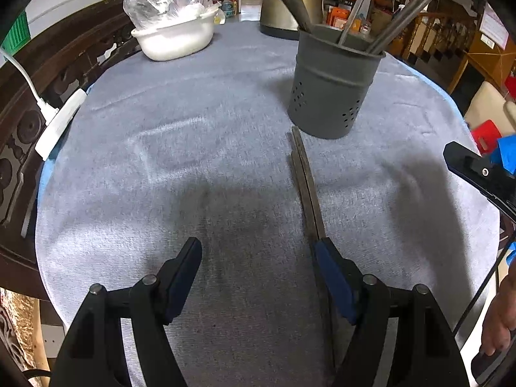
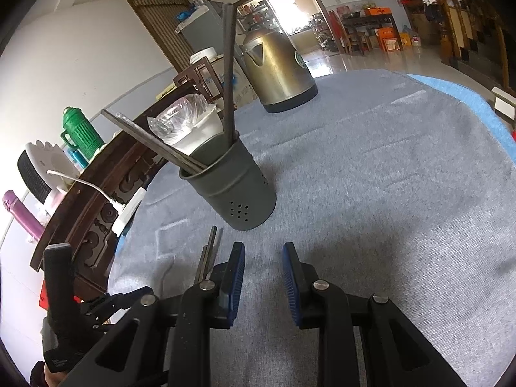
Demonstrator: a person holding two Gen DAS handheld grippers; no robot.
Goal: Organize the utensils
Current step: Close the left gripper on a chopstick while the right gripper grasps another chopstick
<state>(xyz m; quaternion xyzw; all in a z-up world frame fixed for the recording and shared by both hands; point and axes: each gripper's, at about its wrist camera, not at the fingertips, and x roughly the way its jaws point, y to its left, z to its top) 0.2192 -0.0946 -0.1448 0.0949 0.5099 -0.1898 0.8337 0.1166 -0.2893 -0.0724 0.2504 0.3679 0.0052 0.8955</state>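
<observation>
1. One round table covered by a grey cloth (image 1: 225, 103) is seen in both wrist views.
2. One dark grey utensil holder (image 1: 332, 90) with perforated sides is stood upright on the cloth, beyond both grippers.
3. Several pairs of chopsticks (image 1: 403, 19) are held in it, leaning outward. About three groups can be counted in the left wrist view, though the exact number of sticks cannot be told because they overlap.
4. One further pair of chopsticks on the cloth (image 1: 306, 187) is laid flat, its far tips just short of the holder's base and its near end running under the left gripper's right finger.
5. The left gripper (image 1: 258, 251) is held with its jaws wide apart over the cloth; nothing is clamped between them, and the flat pair lies just beside the inner face of the right finger.
6. The right gripper (image 2: 263, 258) is shown with a narrower gap between its blue pads, and nothing is held there. Bare cloth is seen between them.
7. One brass-coloured kettle (image 2: 277, 71) is placed at the far side of the table, well apart from the holder.
8. One white bowl (image 1: 175, 37), covered with clear plastic, is set near the table's far left edge.
9. One white power strip (image 1: 59, 119) is rested on the dark wooden rim at the left.
</observation>
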